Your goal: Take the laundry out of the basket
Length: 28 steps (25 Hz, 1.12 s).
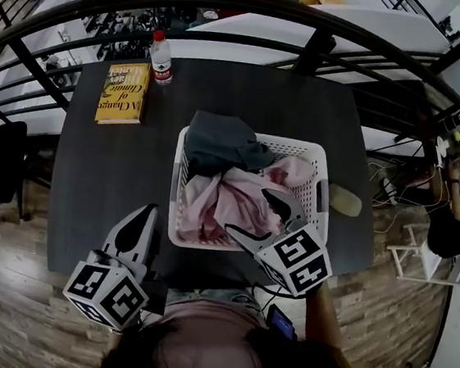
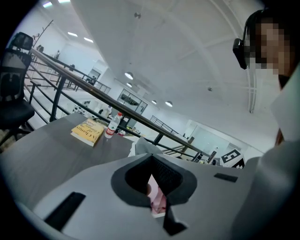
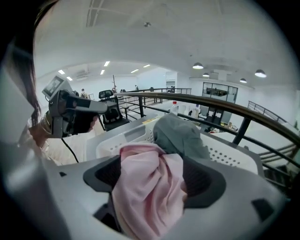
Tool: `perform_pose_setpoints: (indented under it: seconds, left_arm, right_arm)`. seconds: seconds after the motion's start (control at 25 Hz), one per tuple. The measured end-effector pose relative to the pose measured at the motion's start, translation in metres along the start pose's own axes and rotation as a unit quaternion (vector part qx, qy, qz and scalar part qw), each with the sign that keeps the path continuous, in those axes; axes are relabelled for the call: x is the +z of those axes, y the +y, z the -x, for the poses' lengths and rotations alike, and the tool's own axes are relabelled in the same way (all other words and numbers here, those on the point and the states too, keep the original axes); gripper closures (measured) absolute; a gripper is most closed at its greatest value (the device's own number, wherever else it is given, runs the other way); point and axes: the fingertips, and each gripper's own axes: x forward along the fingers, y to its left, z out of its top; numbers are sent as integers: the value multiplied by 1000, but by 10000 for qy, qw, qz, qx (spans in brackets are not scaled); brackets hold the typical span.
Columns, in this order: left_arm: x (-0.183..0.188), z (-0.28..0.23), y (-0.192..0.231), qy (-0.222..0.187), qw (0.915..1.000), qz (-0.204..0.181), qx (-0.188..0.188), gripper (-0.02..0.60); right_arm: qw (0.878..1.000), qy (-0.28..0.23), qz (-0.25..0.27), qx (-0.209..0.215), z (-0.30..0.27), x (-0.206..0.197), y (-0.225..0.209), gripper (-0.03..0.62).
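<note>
Task barely begun: pink garment (image 1: 228, 199) and grey garment (image 1: 218, 141) both lie in the white laundry basket (image 1: 323, 161) on the tabletop (image 1: 108, 165). Right gripper (image 1: 246, 211), jaws spread wide, straddles a fold of the pink garment, apparently not yet pinching it. Left gripper (image 1: 147, 213), jaws pressed together and empty, hovers just beside the basket's left wall.

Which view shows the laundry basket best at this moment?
The head view: the whole white basket shows from above, rim to rim. The right gripper view gives only stretches of its rim and holed wall behind pink cloth. In the left gripper view the left claw hides nearly all of it.
</note>
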Motion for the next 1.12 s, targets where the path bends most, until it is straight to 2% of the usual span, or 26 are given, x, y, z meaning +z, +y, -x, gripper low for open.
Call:
perform_pose_setpoints:
  seconds: [0.32, 0.56, 0.8, 1.0, 1.12]
  left_arm:
    - [4, -13, 24, 102, 9998, 139, -49, 581]
    - [1, -18, 38, 185, 9996, 202, -19, 581]
    - [1, -21, 48, 282, 9993, 247, -22, 581]
    - [0, -23, 52, 357, 9990, 270, -87, 581]
    - [-1, -24, 56, 361, 9989, 277, -108, 581]
  right_arm:
    - [9964, 818, 97, -188, -31, -25, -8, 186]
    - [9919, 1214, 155, -342, -48, -38, -17, 180]
    - [9877, 1559, -77, -88, -60, -44, -20, 178]
    - [9800, 1917, -331, 432, -68, -54, -13, 178]
    - [9770, 2048, -337, 484, -72, -58, -15, 178]
